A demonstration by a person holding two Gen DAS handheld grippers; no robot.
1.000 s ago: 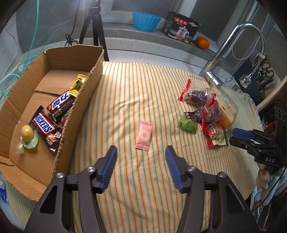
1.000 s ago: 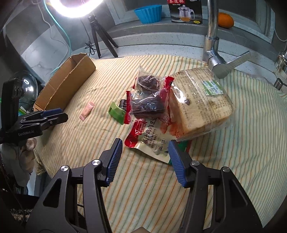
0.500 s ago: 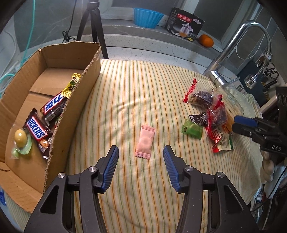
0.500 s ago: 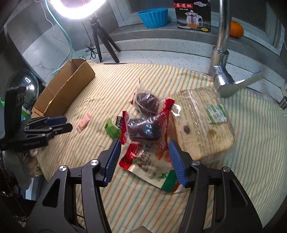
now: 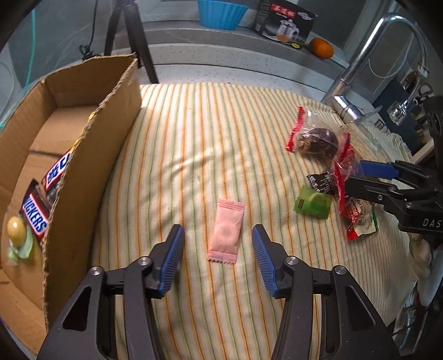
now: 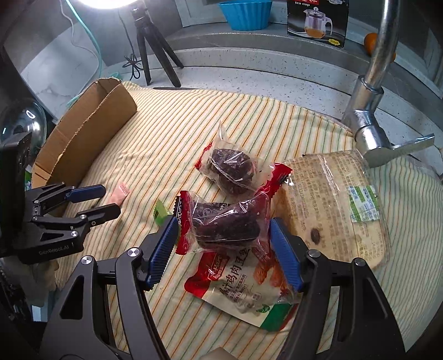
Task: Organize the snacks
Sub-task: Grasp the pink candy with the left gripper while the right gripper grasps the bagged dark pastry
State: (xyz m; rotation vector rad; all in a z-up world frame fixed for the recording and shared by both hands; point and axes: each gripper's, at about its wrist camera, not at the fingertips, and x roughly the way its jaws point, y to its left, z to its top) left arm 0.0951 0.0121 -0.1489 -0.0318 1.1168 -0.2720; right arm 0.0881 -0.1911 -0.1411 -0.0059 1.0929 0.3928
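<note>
Beside the cardboard box (image 5: 91,155), on the striped cloth (image 5: 193,133), the pink sachet (image 5: 225,235) lies flat, its long axis pointing away between the just-narrowing, still apart left tool (image 5: 217,243). Right tool (image 6: 224,238), just widening, straddles a dark cake packet (image 6: 224,224) without pressing.

The desk is covered by a cream cloth with orange and green stripes (image 5: 210,144). Behind it runs a grey speckled stone ledge (image 6: 263,58) below a window. On the ledge stand a blue fluted plastic bowl (image 6: 245,13), a black printed tea-cup carton (image 6: 317,20) and an orange round fruit (image 5: 321,47). A curved chrome tap (image 6: 371,110) rises at the right edge of the cloth. A black tripod (image 6: 152,52) carries a bright ring light (image 6: 108,2) at upper left; a green cable (image 6: 88,33) hangs beside it.
</note>
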